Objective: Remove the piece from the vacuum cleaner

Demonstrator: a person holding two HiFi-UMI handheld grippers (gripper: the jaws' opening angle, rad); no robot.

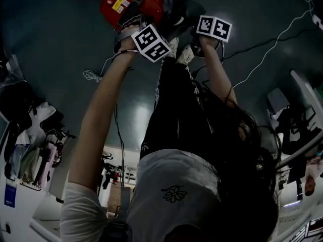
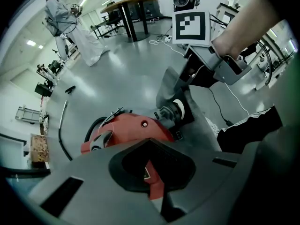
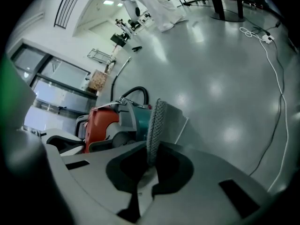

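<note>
**Fig.** Red vacuum cleaner [image 2: 126,128] lying on a glossy grey floor [image 3: 225,78]; every position is given relative to this machine.

- **Left hand-held gripper** [image 2: 152,172]: above the machine's near side, jaws closed narrowly on a red part of its body.
- **Right hand-held gripper** [image 3: 151,163]: at the machine's teal end, jaws clamped on the piece [image 3: 155,121], a thin grey panel with a meshed edge, seen edge-on and upright.
- **Piece:** in the left gripper view it stands just beside the round fitting at that end. Whether it touches the machine cannot be told.
- **Hose:** a black hose [image 3: 136,92] arcs up from the far side of the body.
- **Surface:** smooth, reflecting ceiling lights as pale patches. A white cable [image 3: 280,93] trails across it, well apart from the machine.
- **Room:** large, open and brightly lit. Far beyond the machine stand a round desk [image 2: 129,3] on a dark pedestal and a person [image 2: 58,15] in light clothing. Glazed partitions and cluttered racks line the walls behind it.
</note>
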